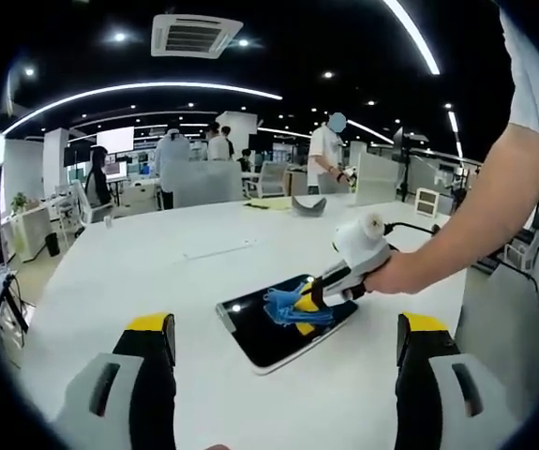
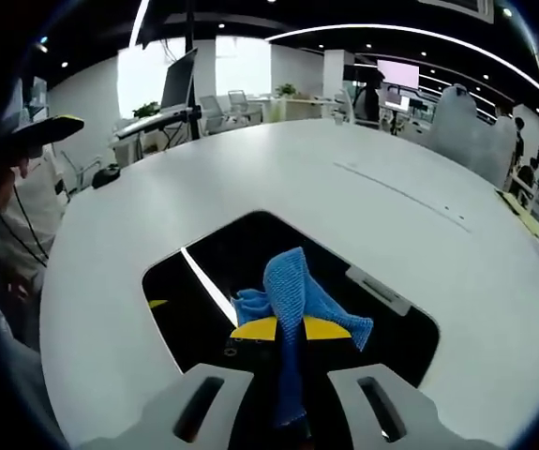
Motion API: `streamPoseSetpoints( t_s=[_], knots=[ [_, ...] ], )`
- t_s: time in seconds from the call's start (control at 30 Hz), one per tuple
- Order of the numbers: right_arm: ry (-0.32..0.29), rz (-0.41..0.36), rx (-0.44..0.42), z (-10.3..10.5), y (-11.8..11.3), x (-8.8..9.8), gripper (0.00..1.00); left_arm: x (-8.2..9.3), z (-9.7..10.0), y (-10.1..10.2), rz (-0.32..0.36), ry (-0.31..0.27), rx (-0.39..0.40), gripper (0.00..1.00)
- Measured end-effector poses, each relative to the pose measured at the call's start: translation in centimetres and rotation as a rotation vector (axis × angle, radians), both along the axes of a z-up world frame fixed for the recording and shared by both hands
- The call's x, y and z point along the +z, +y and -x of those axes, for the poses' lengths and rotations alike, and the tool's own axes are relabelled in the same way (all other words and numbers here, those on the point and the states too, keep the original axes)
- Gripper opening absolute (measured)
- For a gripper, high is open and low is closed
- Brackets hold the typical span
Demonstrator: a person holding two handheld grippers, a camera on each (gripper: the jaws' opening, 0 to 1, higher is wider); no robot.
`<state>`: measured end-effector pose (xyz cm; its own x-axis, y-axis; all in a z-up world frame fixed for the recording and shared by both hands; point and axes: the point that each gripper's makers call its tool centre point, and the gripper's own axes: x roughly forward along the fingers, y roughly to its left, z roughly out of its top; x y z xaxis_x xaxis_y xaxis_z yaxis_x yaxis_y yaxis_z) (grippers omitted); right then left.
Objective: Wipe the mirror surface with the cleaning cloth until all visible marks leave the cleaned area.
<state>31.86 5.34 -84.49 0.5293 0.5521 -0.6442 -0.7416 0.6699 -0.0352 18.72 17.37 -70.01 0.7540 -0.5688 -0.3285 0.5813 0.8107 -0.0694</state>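
Observation:
A dark rectangular mirror (image 1: 283, 323) lies flat on the white table (image 1: 157, 272). A crumpled blue cleaning cloth (image 1: 292, 307) rests on its surface, and the right gripper (image 1: 311, 298), held by a person's hand, is shut on it. In the right gripper view the blue cloth (image 2: 292, 300) is pinched between the yellow-tipped jaws of my right gripper (image 2: 290, 330) and pressed on the mirror (image 2: 222, 262), which reflects a ceiling light strip. My left gripper (image 1: 283, 342) hovers open in front of the mirror, jaws wide apart with nothing between them.
A grey curved object (image 1: 308, 204) lies at the table's far side. Several people (image 1: 325, 155) stand beyond the table among desks and partitions. A person's arm (image 1: 466, 225) reaches in from the right. Chairs and monitors (image 2: 180, 84) stand past the table edge.

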Motion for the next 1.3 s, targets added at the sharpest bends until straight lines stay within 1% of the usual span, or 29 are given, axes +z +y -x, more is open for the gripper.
streamPoseSetpoints(
  t_s=[0.13,0.17,0.27,0.37,0.97,1.13,1.3],
  knots=[
    [0.000,-0.002,0.007,0.0,0.3,0.0,0.03,-0.4,0.0,0.2,-0.013,0.002,-0.002,0.99],
    [0.000,-0.002,0.008,0.0,0.4,0.0,0.03,-0.7,0.0,0.3,-0.018,0.016,-0.001,0.99],
    [-0.001,-0.003,0.011,0.0,0.6,0.0,0.03,-0.9,0.1,0.4,-0.022,0.017,-0.002,0.99],
    [-0.001,-0.004,0.018,0.1,0.9,0.0,0.03,-1.3,0.2,0.5,-0.038,0.033,-0.006,0.99],
    [-0.001,-0.008,0.059,0.3,3.0,0.0,0.03,-1.4,0.5,0.6,-0.047,0.043,-0.010,0.99],
    [0.000,-0.007,0.070,0.4,3.5,0.0,0.03,-2.0,0.6,0.9,-0.054,0.057,-0.006,0.99],
    [-0.010,0.005,0.091,0.4,4.0,0.0,0.03,-2.0,0.7,0.9,-0.058,0.056,-0.009,0.99]
  ],
)
